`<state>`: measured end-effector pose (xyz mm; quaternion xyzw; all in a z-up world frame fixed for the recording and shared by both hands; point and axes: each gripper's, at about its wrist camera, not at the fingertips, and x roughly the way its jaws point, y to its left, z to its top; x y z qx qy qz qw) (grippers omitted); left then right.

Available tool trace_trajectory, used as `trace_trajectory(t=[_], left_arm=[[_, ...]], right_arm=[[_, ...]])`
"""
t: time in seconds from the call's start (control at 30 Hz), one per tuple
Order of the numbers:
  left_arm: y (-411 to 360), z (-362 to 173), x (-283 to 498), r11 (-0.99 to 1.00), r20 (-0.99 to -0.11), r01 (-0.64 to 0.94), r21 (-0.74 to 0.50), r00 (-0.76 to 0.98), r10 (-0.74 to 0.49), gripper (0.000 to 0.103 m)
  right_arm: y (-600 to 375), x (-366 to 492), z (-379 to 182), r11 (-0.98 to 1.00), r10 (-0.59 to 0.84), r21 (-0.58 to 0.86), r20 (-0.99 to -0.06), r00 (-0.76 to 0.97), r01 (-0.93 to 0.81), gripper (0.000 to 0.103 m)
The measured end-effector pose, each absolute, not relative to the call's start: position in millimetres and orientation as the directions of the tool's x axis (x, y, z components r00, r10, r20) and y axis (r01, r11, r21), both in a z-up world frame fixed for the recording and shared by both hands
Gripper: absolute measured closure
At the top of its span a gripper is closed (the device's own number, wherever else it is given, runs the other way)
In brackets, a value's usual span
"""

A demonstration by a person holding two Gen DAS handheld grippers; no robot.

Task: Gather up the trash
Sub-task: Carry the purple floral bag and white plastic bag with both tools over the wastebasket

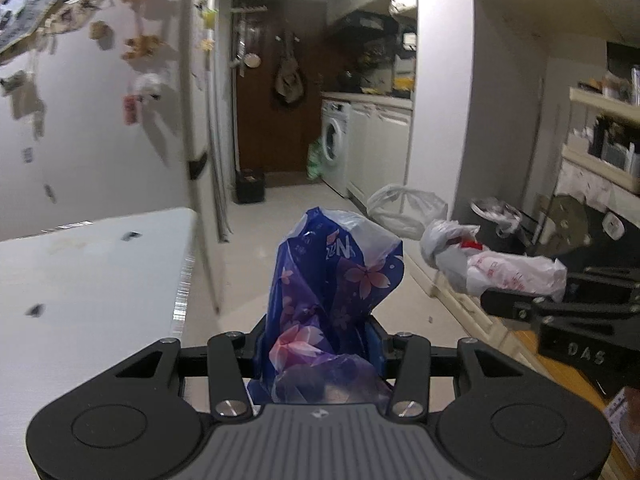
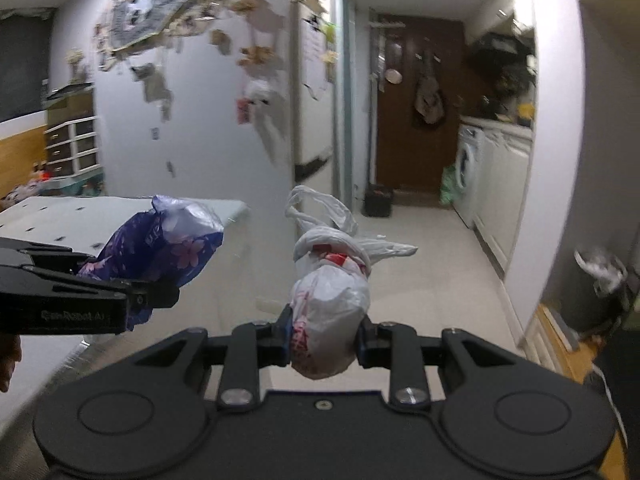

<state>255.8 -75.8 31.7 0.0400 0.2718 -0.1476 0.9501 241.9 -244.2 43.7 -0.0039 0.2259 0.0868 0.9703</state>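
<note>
My left gripper (image 1: 318, 344) is shut on a blue plastic bag (image 1: 332, 280) printed with pink flowers, which bulges up between its fingers. My right gripper (image 2: 323, 340) is shut on a knotted white plastic bag (image 2: 330, 300) with red print, its loose handles sticking forward. Each view shows the other hand too: the white bag (image 1: 508, 272) sits at the right of the left wrist view, and the blue bag (image 2: 168, 248) at the left of the right wrist view. A dark bin (image 1: 496, 224) lined with a white bag stands by the wall on the right.
A white table (image 1: 88, 280) lies to the left. Ahead runs a pale-floored corridor (image 2: 420, 264) to a brown door (image 2: 416, 120), with a washing machine (image 1: 334, 144) and white cabinets along the right. Shelves (image 1: 600, 144) stand at the far right. A decorated white wall (image 2: 192, 100) is on the left.
</note>
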Motion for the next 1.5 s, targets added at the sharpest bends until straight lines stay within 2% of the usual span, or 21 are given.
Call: trace_trajectory(t=[0.2, 0.4, 0.63, 0.87, 1.17, 1.5], left_arm=[[-117.2, 1.5, 288.4, 0.943, -0.585, 0.334, -0.006, 0.763, -0.274, 0.056], [-137.0, -50.8, 327.9, 0.948, -0.673, 0.315, -0.038, 0.694, -0.258, 0.056], [-142.2, -135.9, 380.2, 0.957, -0.791, 0.263, -0.121, 0.558, -0.253, 0.056], [-138.6, -218.5, 417.8, 0.967, -0.880, 0.212, -0.142, 0.420, -0.222, 0.056], [-132.5, -302.9, 451.7, 0.968, -0.936, 0.168, -0.187, 0.269, -0.228, 0.056], [-117.3, -366.1, 464.5, 0.977, -0.969, 0.108, -0.184, 0.146, -0.198, 0.055]], right_arm=[[-293.5, 259.7, 2.4, 0.995, 0.096, 0.078, -0.497, 0.862, -0.065, 0.074], [-325.1, 288.1, -55.4, 0.994, 0.079, 0.109, -0.621, 0.780, -0.013, 0.074], [-330.7, 325.6, -128.7, 0.993, 0.084, 0.116, -0.768, 0.634, 0.010, 0.074], [-330.3, 359.8, -191.4, 0.993, 0.085, 0.115, -0.863, 0.498, 0.029, 0.074], [-314.7, 396.9, -264.3, 0.995, 0.090, 0.098, -0.939, 0.333, 0.006, 0.073], [-300.9, 427.5, -334.1, 0.992, 0.127, 0.127, -0.971, 0.205, -0.013, 0.072]])
